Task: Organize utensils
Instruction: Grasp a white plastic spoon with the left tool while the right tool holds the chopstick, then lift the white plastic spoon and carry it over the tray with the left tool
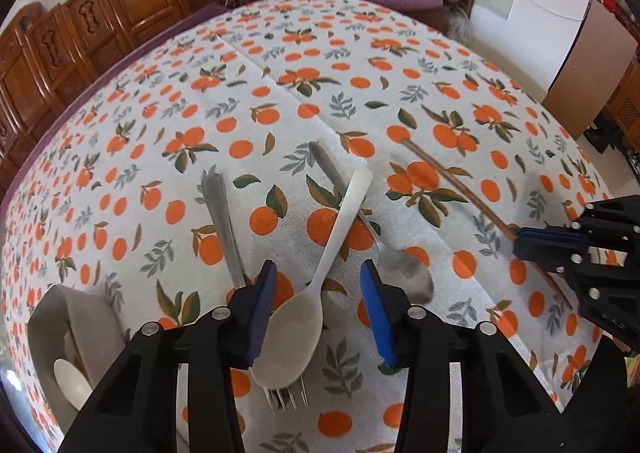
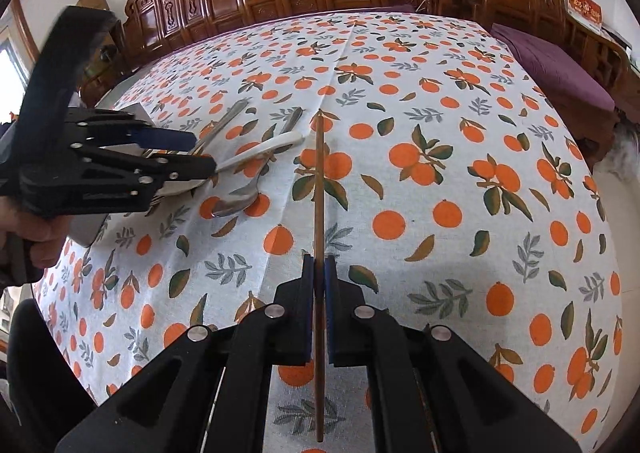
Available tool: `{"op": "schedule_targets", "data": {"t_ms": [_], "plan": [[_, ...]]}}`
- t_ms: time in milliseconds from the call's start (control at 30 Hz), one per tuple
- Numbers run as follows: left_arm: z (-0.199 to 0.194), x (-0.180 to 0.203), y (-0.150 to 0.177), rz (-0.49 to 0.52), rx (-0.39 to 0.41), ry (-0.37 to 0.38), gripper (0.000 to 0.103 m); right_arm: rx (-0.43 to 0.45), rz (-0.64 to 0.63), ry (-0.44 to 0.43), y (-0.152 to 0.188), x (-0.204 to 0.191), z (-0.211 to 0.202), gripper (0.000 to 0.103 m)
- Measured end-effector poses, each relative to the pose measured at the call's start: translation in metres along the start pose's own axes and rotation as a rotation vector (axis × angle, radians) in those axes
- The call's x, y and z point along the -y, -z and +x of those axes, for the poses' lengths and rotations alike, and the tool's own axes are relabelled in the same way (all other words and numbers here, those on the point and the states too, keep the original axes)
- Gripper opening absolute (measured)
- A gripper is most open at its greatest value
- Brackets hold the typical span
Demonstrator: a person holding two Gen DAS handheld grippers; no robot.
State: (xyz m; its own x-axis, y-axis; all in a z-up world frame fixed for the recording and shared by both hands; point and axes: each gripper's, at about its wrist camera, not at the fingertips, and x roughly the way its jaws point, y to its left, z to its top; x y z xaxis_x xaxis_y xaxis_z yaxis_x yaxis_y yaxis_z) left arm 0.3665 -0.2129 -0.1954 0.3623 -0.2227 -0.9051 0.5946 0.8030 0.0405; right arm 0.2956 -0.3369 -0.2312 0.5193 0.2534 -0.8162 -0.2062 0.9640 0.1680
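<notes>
The left gripper (image 1: 318, 295) tilts steeply down, jaws apart around the white spoon (image 1: 304, 317) (pads not touching it), which lies across a fork (image 1: 240, 281) on the tablecloth (image 1: 400, 65); the right gripper (image 2: 319, 285), also angled down, pinches a chopstick (image 2: 319, 181).

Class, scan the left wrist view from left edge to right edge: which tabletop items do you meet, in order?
Grey holder → steel fork → white spoon → steel spoon → brown chopstick → right tongs, shut on that chopstick.
</notes>
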Motion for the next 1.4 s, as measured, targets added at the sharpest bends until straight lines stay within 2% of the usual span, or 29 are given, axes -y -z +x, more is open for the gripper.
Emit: {"op": "schedule_targets", "data": {"t_ms": [200,367,433,467,500,933,1200,1267,1400], "plan": [[0.017,-0.004,-0.008,-0.028,-0.041,0.016,0.03,0.01,0.015,-0.004,-0.002,0.005,-0.003,0.006],[0.025,0.001,-0.01,-0.003,-0.047,-0.003,0.022,0.014,0.022,-0.008,-0.004,0.007,-0.005,0.006],[0.025,0.002,-0.011,-0.003,-0.049,-0.006,0.017,0.013,0.021,-0.009,-0.004,0.007,-0.005,0.006],[0.025,0.002,-0.011,-0.004,-0.051,-0.007,0.011,0.013,0.022,-0.008,-0.004,0.007,-0.005,0.006],[0.025,0.003,-0.011,0.001,-0.053,-0.013,0.008,0.014,0.022,-0.009,-0.004,0.007,-0.005,0.006],[-0.013,-0.005,0.002,-0.021,-0.014,-0.067,0.007,0.036,-0.023,-0.033,-0.011,-0.019,-0.018,0.006],[-0.062,-0.02,0.018,-0.054,0.057,-0.093,0.006,0.06,-0.062,-0.053,-0.018,-0.05,-0.032,0.006],[-0.072,-0.026,0.023,-0.072,0.073,-0.086,0.0,0.067,-0.072,-0.059,-0.019,-0.06,-0.035,0.006],[-0.084,-0.034,0.031,-0.102,0.101,-0.077,0.0,0.078,-0.083,-0.065,-0.022,-0.073,-0.041,0.006]]}}
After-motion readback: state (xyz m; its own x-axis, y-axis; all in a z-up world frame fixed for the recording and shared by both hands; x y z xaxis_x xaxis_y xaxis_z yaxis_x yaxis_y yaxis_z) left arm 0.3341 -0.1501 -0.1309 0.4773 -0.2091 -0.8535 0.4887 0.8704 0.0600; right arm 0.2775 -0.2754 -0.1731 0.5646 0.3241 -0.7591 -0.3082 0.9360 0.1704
